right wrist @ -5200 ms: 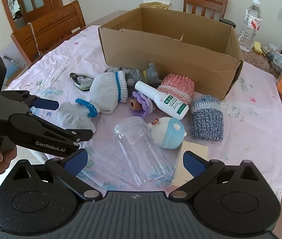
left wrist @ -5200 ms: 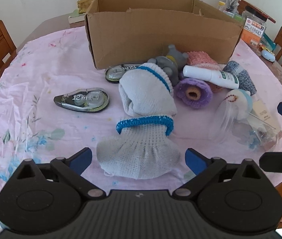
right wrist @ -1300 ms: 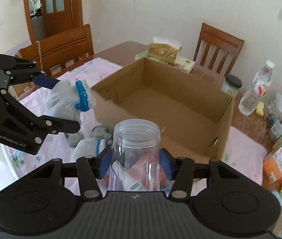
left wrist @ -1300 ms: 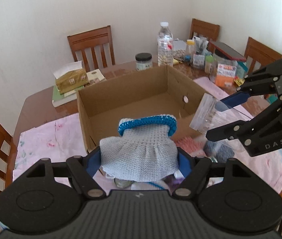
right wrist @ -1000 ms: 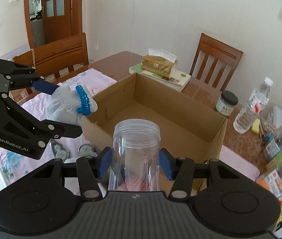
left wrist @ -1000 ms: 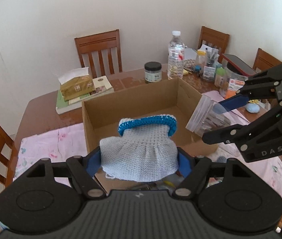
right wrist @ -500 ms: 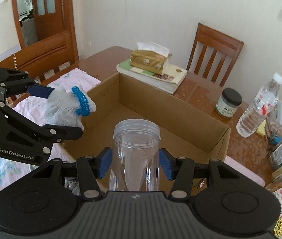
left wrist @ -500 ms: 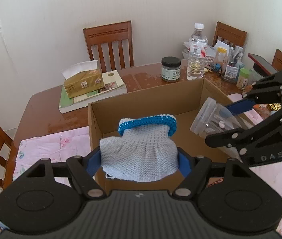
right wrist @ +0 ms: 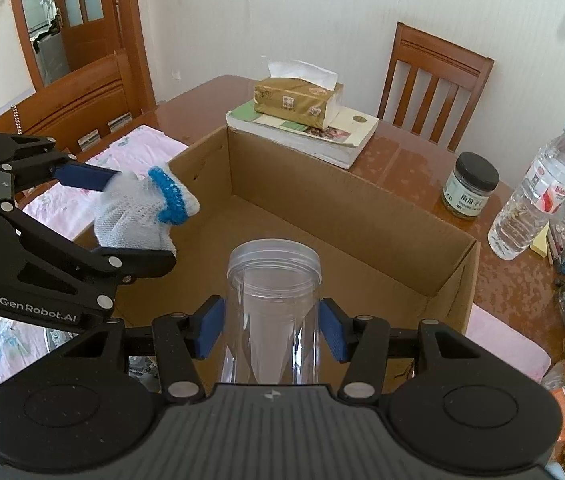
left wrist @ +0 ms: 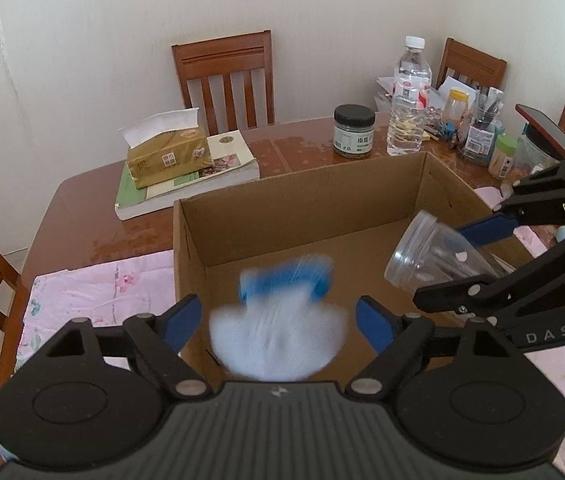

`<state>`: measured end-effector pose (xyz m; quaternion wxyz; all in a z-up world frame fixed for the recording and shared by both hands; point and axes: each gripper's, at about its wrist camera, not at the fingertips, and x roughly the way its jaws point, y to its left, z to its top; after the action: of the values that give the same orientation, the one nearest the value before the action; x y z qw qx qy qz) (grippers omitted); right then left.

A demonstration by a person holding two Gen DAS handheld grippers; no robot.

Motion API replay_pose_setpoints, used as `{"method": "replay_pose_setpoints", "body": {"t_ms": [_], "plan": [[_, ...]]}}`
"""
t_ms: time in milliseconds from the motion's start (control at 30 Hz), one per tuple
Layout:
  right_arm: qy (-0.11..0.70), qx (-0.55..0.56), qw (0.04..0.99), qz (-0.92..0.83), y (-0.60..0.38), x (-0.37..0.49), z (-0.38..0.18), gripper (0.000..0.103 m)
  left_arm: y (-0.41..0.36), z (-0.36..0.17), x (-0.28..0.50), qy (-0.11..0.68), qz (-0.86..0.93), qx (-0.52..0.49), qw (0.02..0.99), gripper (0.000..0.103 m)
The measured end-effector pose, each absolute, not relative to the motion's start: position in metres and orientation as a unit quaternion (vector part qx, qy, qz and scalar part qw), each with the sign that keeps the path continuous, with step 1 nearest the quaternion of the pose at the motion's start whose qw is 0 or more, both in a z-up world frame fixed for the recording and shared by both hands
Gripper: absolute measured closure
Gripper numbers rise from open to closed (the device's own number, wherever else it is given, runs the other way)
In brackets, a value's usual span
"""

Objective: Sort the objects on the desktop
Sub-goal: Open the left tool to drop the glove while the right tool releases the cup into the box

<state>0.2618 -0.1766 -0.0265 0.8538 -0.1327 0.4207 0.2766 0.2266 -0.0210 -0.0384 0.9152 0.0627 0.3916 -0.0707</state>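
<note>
A brown table (left wrist: 82, 216) with a pink cloth (left wrist: 94, 284) carries an open cardboard box (left wrist: 302, 216). Above the box, the left gripper (left wrist: 278, 316) has just been opening; the blurred white knitted piece (left wrist: 278, 340) sits loose between its spread jaws. The right gripper (right wrist: 272, 326) clamps a clear plastic jar (right wrist: 274, 304) over the box. Behind stand a tissue box (left wrist: 166, 156) and a water bottle (left wrist: 408, 100).

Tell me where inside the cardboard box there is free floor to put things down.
The brown cardboard box floor is bare from wall to wall, widest under the clear plastic jar. The brown table is crowded by the water bottle and free beside the stacked books.
</note>
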Motion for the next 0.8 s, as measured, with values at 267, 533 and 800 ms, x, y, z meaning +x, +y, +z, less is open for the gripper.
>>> {"method": "replay_pose_setpoints", "body": {"t_ms": [267, 533, 800], "plan": [[0.421, -0.122, 0.857, 0.272, -0.183, 0.262, -0.029, 0.018, -0.017, -0.034, 0.225, 0.383, -0.067, 0.059, 0.919, 0.007], [0.396, -0.101, 0.865, 0.290, -0.190, 0.251, -0.013, 0.000, -0.015, -0.024, 0.209, 0.376, -0.079, 0.079, 0.920, 0.005], [0.382, -0.116, 0.866, 0.300, -0.191, 0.231, 0.000, 0.000, -0.004, -0.006, 0.182, 0.365, -0.099, 0.085, 0.922, 0.003]]}}
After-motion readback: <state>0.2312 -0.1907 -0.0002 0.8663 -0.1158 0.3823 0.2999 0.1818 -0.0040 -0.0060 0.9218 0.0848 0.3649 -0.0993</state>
